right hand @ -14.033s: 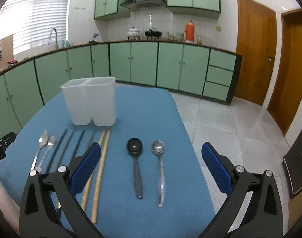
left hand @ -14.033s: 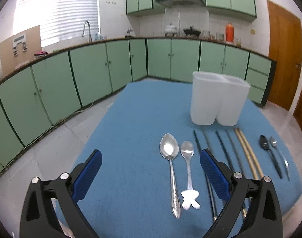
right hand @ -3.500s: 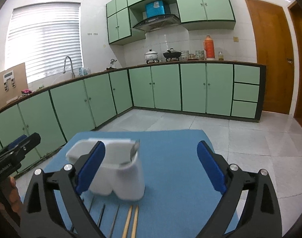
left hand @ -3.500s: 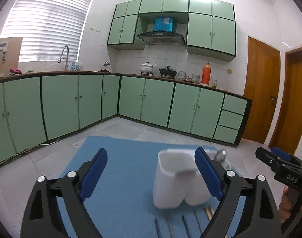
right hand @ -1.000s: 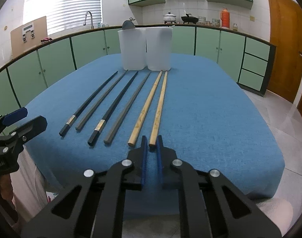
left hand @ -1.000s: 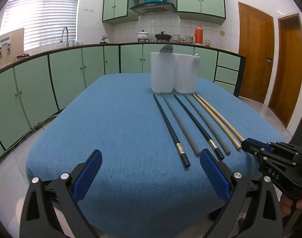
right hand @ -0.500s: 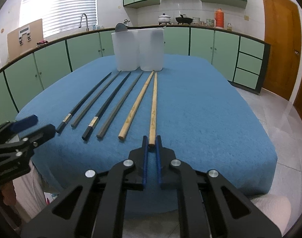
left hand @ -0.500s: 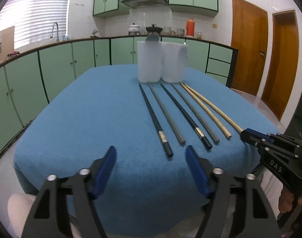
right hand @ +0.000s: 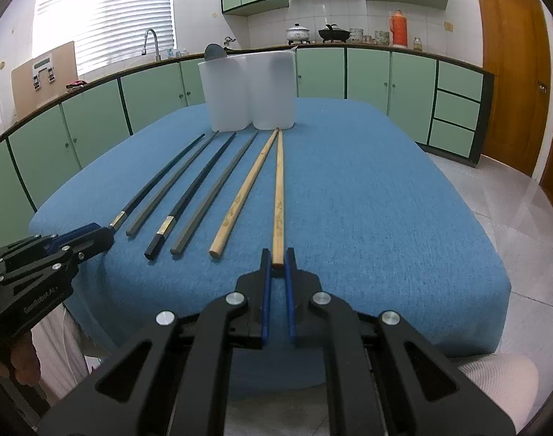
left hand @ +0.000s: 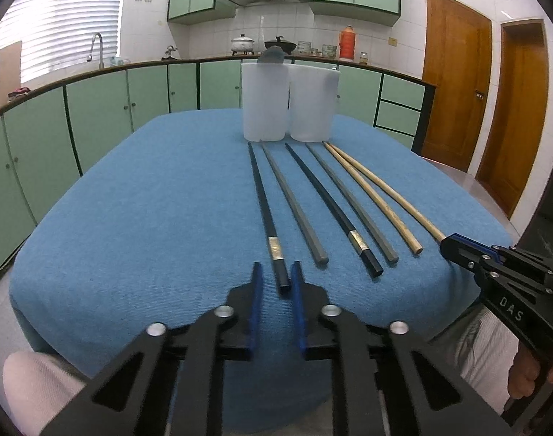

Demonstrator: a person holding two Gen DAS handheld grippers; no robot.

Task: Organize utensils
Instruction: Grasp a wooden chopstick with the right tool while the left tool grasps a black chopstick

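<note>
Lying in a row on the blue tabletop (left hand: 149, 218) are six chopsticks, all pointing at the white holder (left hand: 289, 103), which is standing near the far edge. The left hand-held gripper (left hand: 276, 287) is sitting at the near edge with its fingers narrow around the end of the black chopstick (left hand: 263, 200) farthest left of the holder, not yet squeezing it. The right hand-held gripper (right hand: 277, 267) is pinching the near end of the wooden chopstick (right hand: 278, 189) farthest right. Lots of bare cloth is showing on both sides of the row. A dark spoon (left hand: 271, 59) is poking out of the holder's left cup.
</note>
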